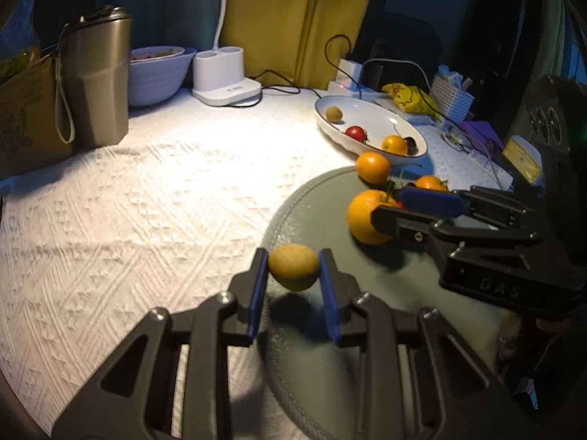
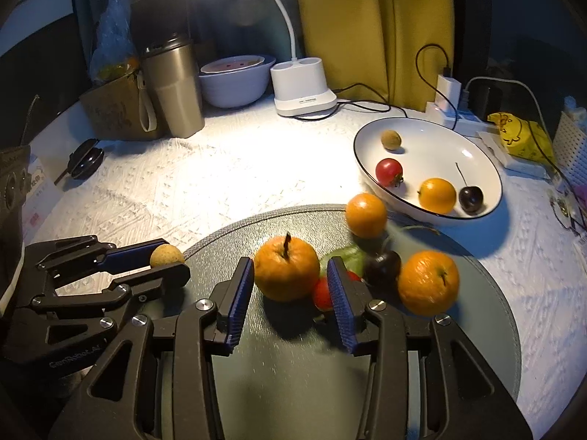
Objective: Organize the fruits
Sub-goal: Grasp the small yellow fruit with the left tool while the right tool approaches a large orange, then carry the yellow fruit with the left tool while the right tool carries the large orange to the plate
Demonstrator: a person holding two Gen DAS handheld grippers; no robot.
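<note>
The left gripper (image 1: 293, 267) was clamped on a small tan fruit (image 1: 293, 271), both blue pads pressing its sides, and held it above the near-left edge of the round grey mat (image 1: 315, 212), lower centre of the left wrist view. The right gripper (image 2: 290, 267) held a stemmed orange (image 2: 286, 269) between its blue pads at the centre of the right wrist view; the left pad touched the fruit, while contact at the right pad could not be told. On the mat to its right lay a red tomato (image 2: 322, 293), a dark cherry (image 2: 381, 266) and two more oranges. In the upper right, the white bowl (image 2: 433, 135) held another tan fruit, a tomato, an orange and a cherry.
</note>
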